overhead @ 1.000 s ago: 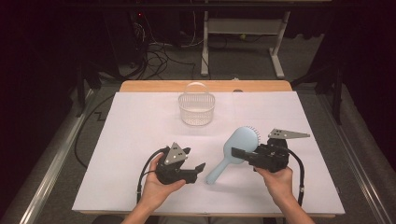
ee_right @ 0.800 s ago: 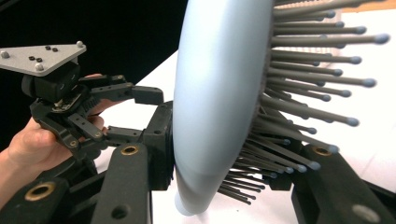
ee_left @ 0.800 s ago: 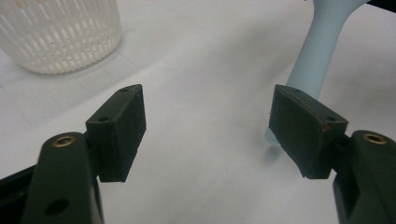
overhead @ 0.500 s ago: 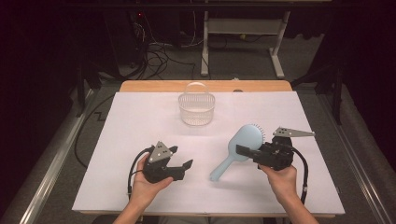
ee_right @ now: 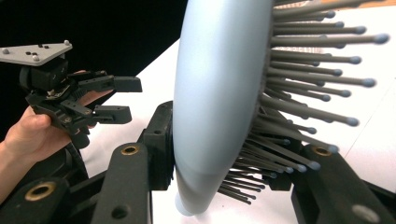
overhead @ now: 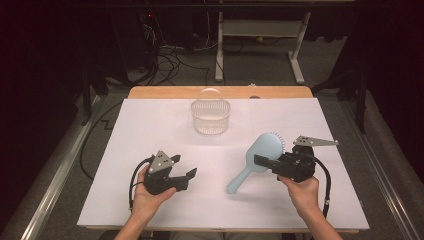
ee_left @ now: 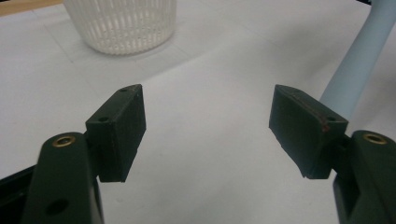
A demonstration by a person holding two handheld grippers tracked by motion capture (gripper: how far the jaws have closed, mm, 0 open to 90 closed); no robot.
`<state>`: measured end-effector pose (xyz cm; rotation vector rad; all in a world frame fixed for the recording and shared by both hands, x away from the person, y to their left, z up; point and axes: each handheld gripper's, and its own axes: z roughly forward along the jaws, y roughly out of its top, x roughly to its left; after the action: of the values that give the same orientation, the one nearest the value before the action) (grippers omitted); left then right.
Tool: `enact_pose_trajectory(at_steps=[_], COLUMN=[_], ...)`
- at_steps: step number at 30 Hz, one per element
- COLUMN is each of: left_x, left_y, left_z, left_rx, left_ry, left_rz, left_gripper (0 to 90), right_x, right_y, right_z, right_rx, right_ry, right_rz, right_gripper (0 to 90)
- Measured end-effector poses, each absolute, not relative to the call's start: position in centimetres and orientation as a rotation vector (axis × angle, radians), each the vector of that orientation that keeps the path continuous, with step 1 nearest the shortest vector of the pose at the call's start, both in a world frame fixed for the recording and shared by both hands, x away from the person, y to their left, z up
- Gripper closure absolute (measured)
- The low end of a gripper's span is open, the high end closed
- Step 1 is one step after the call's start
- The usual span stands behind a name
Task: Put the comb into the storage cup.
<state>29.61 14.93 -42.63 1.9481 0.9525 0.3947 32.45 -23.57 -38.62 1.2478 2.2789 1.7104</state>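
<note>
A pale blue hairbrush (overhead: 264, 152) sits at the right side of the table (overhead: 125, 150), held in the right claw (overhead: 262, 162). The claw pinches the brush at the base of its round head, one jaw against the smooth back and the other among the grey bristles (ee_right: 317, 70). In the high view the handle slants down and to the left, its tip at or just above the white table surface; which of the two cannot be told. The person's right hand (overhead: 299, 189) grips the claw's body from the near edge.

To the left, well apart from the brush, the left claw (overhead: 184, 167) is held in the person's left hand (overhead: 147, 197). Its jaws are spread with nothing between them, pointing right towards the brush handle (ee_left: 359, 60).

Farther back, near the middle of the table, stands a small clear slatted basket (overhead: 210, 116) with a looped handle. Beyond the table lie a dark floor, cables and the legs of a grey stand.
</note>
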Motion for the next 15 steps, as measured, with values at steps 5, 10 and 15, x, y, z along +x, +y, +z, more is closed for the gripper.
enact_pose_trajectory(at_steps=[5,10,15], left_x=[29.7,29.6,29.5], left_y=[16.0,16.7,17.4], left_z=[-42.8,-42.9,-43.0], left_rx=[1.932,1.92,1.899], left_ry=[0.979,0.998,1.017], left_rz=[0.412,0.424,0.44], left_gripper=[28.3,28.3,28.2], right_x=[32.6,32.8,33.0], right_y=[-23.9,-24.1,-24.1], right_z=[-38.5,-38.5,-38.5], right_rx=[1.259,1.261,1.274], right_ry=[2.271,2.264,2.258], right_rz=[1.708,1.71,1.718], right_gripper=[55.2,55.2,55.2])
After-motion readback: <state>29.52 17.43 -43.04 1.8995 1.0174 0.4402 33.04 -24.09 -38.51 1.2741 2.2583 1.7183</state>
